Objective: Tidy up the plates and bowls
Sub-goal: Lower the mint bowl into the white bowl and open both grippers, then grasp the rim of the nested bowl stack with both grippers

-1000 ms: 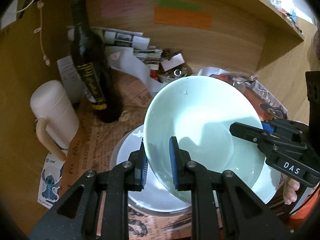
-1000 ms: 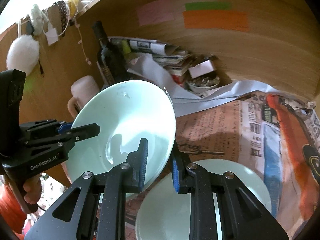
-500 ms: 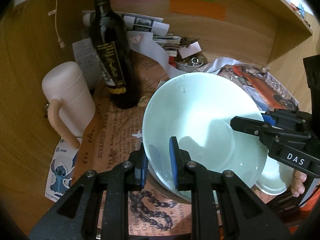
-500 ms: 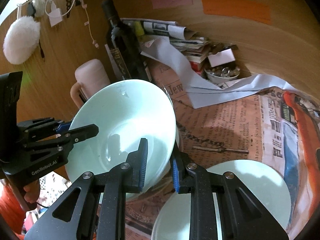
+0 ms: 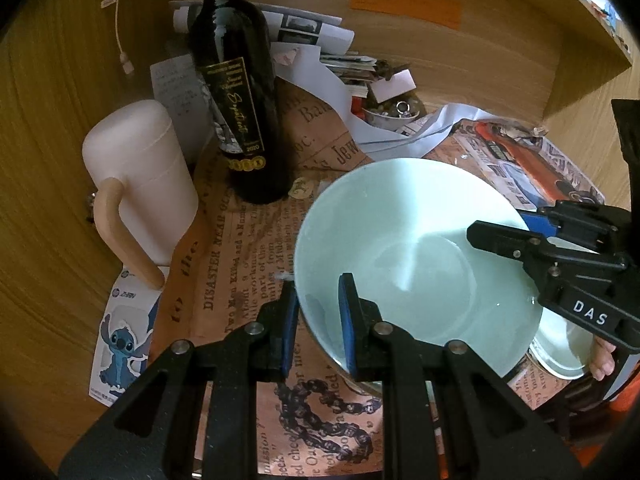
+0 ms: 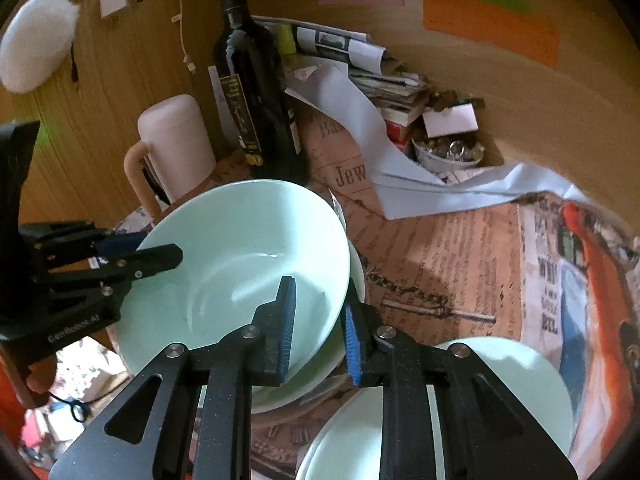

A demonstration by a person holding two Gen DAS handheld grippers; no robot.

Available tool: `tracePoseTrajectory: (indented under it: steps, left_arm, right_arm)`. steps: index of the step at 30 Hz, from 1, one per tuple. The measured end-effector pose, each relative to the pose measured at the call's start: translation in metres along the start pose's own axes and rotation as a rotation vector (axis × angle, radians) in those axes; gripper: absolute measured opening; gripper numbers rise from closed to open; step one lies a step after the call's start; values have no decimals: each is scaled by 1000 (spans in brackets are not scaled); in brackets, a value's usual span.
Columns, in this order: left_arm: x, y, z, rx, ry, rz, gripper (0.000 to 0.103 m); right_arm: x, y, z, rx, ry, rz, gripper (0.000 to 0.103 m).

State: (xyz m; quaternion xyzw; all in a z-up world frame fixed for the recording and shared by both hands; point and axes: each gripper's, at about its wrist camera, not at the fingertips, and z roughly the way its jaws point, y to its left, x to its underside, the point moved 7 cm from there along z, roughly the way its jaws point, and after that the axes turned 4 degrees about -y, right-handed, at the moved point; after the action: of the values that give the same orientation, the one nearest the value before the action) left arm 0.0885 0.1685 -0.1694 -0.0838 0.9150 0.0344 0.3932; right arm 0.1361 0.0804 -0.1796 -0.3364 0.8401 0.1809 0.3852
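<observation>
Both grippers are clamped on the bowl [image 5: 416,256]: left gripper [image 5: 318,320] bites the rim at 7 o'clock, right gripper [image 6: 318,328] at 4. Bowl sits over a plate [image 6: 356,268], bottle [image 5: 236,92] at 11.

Newspaper sheets [image 5: 244,264] cover the wooden desk [image 5: 48,216] under bottle [image 5: 240,92] and mug [image 5: 140,176].

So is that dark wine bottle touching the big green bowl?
Apart. In the left wrist view, printed newspaper shows between the wine bottle's base and the bowl's rim.
</observation>
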Motion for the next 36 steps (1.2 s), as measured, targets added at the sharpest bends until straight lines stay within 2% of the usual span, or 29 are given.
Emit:
tracePoseTrajectory:
  steps: [4, 7, 14, 16, 18, 20, 26, 36]
  left_arm:
    - [-2, -2, -4, -11, -27, 33, 19]
    - [-1, -4, -4, -19, -32, 47, 19]
    - [-3, 5, -9, 24, -22, -7, 21]
    - [-4, 8, -12, 30, -25, -26, 32]
    - [-5, 14, -15, 39, -32, -55, 43]
    - [-5, 18, -16, 56, -30, -79, 44]
    - [4, 19, -7, 100, 22, -123, 46]
    - [20, 2, 7, 178, 75, -131, 48]
  right_arm:
    - [-4, 2, -1, 32, -16, -40, 22]
    - [-3, 2, 0, 22, -11, -43, 26]
    - [-4, 2, -2, 10, 2, -19, 27]
    - [-8, -1, -7, 32, -19, -6, 34]
    - [-15, -4, -16, 41, -76, 4, 53]
    - [-20, -7, -24, 33, -101, 16, 59]
    - [-19, -17, -23, 25, -66, 42, 59]
    - [11, -16, -3, -6, 59, 53, 59]
